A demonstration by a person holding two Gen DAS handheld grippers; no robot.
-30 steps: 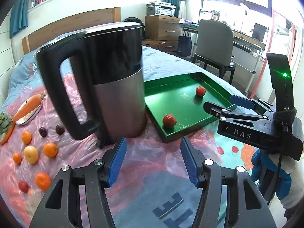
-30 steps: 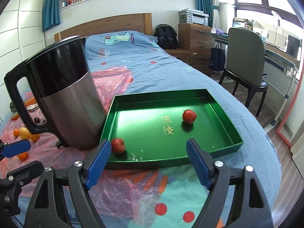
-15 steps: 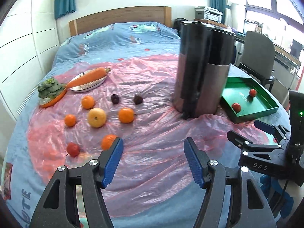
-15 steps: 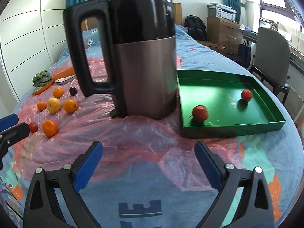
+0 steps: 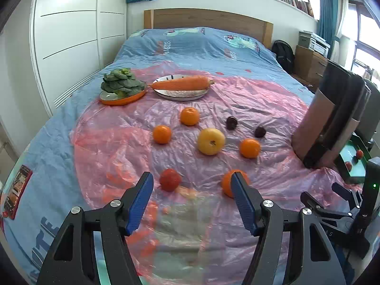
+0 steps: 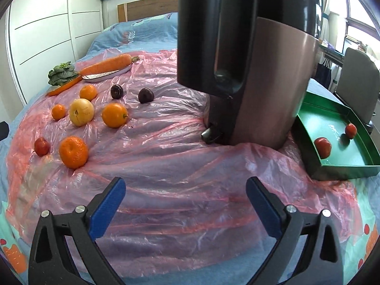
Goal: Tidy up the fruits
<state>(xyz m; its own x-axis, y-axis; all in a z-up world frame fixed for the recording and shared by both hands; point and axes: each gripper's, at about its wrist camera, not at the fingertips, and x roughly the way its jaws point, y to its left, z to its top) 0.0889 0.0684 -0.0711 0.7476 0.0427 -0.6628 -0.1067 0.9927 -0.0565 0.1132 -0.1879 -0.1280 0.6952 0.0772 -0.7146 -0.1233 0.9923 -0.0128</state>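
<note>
Loose fruit lies on a pink plastic sheet (image 5: 261, 99) on the bed. Nearest my left gripper (image 5: 192, 178) are a small red fruit (image 5: 169, 180) and an orange (image 5: 225, 185), partly behind its right finger. Further off lie a yellow apple (image 5: 211, 141), three oranges and two dark plums (image 5: 231, 122). The left jaws are opening, with nothing between them. My right gripper (image 6: 185, 182) stands wide open over bare plastic. A green tray (image 6: 344, 166) at the right holds two red fruits (image 6: 323, 147).
A tall black and steel kettle (image 6: 261, 71) stands between the loose fruit and the tray. At the back are a carrot on a plate (image 5: 180, 83) and greens on an orange dish (image 5: 122, 87). A phone (image 5: 16, 194) lies at the bed's left edge.
Both views have swung left, away from the tray and over to the loose fruit. The kettle has slid to the right side of each view. The left jaws stand a little wider.
</note>
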